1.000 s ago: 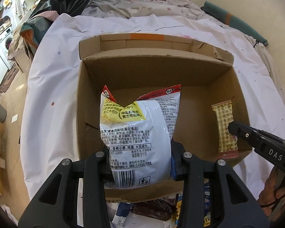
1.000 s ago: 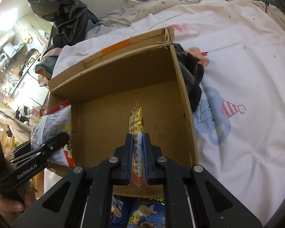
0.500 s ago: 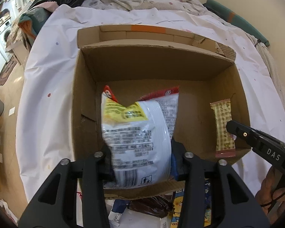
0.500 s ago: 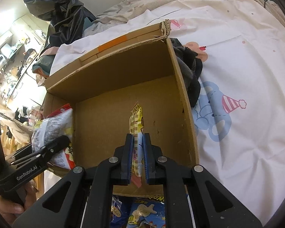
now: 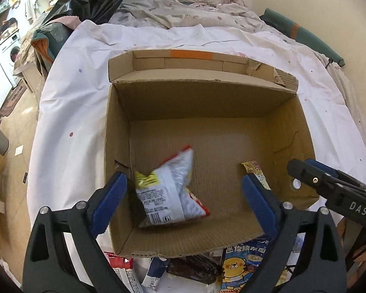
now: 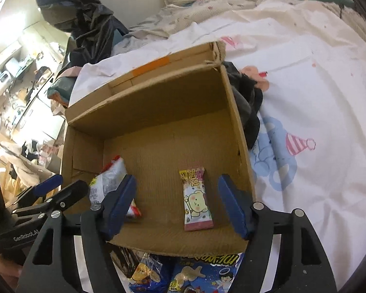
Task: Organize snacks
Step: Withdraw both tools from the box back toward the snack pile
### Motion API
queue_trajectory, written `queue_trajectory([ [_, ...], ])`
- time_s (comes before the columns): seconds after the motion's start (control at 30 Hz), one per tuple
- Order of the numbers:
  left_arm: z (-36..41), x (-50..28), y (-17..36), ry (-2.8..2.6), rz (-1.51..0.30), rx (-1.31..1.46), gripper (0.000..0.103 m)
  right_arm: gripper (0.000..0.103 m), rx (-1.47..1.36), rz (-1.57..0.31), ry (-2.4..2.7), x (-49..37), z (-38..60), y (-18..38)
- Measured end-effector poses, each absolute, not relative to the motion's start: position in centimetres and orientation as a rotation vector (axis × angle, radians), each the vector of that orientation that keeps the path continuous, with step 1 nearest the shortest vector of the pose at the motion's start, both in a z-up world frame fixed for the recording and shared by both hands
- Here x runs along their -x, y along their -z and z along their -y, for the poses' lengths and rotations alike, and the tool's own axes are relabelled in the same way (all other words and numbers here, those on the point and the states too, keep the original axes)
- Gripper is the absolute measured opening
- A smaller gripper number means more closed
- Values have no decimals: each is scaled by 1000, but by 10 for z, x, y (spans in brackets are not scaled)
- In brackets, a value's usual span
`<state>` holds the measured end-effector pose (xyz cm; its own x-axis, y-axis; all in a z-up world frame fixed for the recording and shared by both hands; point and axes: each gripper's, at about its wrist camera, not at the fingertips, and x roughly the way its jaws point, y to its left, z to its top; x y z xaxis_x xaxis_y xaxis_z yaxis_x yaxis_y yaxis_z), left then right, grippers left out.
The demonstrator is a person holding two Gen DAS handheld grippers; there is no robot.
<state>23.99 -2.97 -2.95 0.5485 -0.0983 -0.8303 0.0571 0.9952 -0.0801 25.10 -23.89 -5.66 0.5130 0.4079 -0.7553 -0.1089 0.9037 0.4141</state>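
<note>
Both claws are over the cardboard box (image 5: 290,122) on the bed, angled down into it. My left claw (image 5: 184,191) has just been opening and its jaws stand wide apart, with nothing pressed between them. The white snack bag (image 5: 168,195) lies loose on the box floor just ahead of that claw, tipped on its side by the left wall. My right claw (image 6: 177,202) has just been opening too, its jaws apart. The small snack bar (image 6: 196,200) with the bear print lies flat on the box floor between and just ahead of its blue pads, touching neither. More snack packets (image 6: 202,273) sit below both claws, outside the box's near wall.
</note>
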Motion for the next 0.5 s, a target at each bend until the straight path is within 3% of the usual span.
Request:
queue_trajectory([
  [0.5, 10, -202, 8, 54, -919, 56, 94, 75, -350, -939, -339, -226, 243, 31],
])
